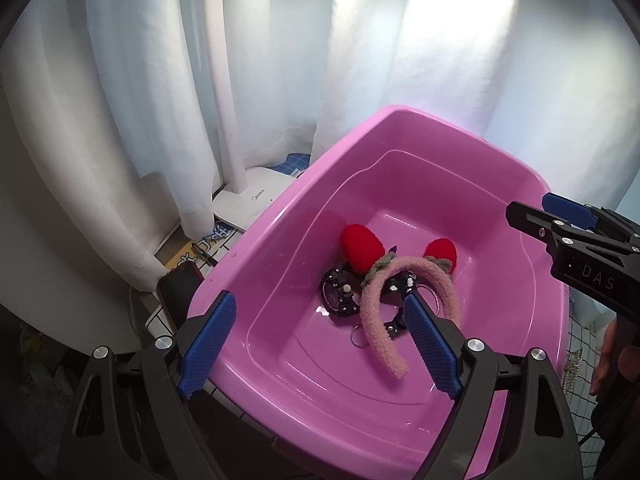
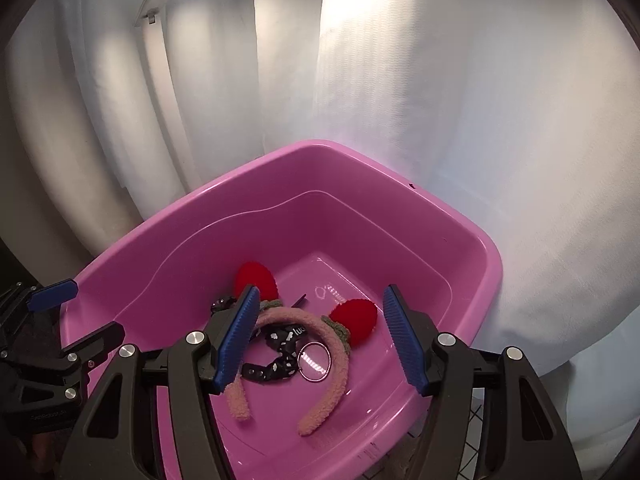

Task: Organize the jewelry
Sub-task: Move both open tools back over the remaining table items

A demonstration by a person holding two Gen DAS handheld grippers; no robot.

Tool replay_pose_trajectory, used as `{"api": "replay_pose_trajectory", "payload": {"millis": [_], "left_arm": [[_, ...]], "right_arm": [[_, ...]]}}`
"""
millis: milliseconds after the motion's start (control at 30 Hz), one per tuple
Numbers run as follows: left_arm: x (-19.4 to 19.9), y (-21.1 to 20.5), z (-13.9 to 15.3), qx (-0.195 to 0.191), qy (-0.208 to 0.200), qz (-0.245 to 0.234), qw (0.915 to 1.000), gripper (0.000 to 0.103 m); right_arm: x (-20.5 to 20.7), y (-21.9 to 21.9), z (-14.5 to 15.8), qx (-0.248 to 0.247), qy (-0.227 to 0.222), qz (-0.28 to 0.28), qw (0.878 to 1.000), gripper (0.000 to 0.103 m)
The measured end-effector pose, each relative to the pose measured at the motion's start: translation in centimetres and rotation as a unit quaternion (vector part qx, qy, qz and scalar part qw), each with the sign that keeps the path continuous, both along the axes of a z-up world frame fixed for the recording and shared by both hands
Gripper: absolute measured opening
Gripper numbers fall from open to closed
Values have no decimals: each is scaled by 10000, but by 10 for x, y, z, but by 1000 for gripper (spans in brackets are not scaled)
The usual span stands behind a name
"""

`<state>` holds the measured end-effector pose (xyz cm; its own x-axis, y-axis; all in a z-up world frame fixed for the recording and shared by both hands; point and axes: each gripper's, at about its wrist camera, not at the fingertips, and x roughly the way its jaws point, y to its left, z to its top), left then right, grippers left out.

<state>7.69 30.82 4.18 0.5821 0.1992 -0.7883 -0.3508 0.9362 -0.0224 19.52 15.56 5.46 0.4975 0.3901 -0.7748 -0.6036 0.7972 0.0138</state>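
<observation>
I have both grippers hanging over the pink tub (image 1: 280, 216), and nothing sits between either pair of jaws. My left gripper (image 1: 320, 344) stands wide apart, released; my right gripper (image 2: 320, 340) is parted too, empty. The fuzzy pink headband (image 2: 320, 332) with red ears lies on the tub floor, draped over a black strap (image 2: 276, 356) and a metal ring (image 2: 315, 361). White curtains (image 1: 160, 80) hang behind.
</observation>
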Motion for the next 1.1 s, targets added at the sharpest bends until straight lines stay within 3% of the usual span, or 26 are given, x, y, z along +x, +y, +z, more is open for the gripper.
{"api": "replay_pose_trajectory", "payload": {"millis": [367,667,933,1100], "left_arm": [[-21,-28,11,170,-203,-172,9995,87],[-46,-84,9,189,-345,-494,9980,88],[-70,-172,-10,-116,-308,-972,9947,92],[-91,-237,-35,-63,-138,-1310,9913,95]], "right_arm": [[-61,-66,23,573,-454,-441,9964,65],[-137,-162,22,797,-734,-1015,9889,68],[-197,-279,-10,659,-328,-1953,9780,68],[-228,-350,-35,515,-11,-2475,9675,68]]}}
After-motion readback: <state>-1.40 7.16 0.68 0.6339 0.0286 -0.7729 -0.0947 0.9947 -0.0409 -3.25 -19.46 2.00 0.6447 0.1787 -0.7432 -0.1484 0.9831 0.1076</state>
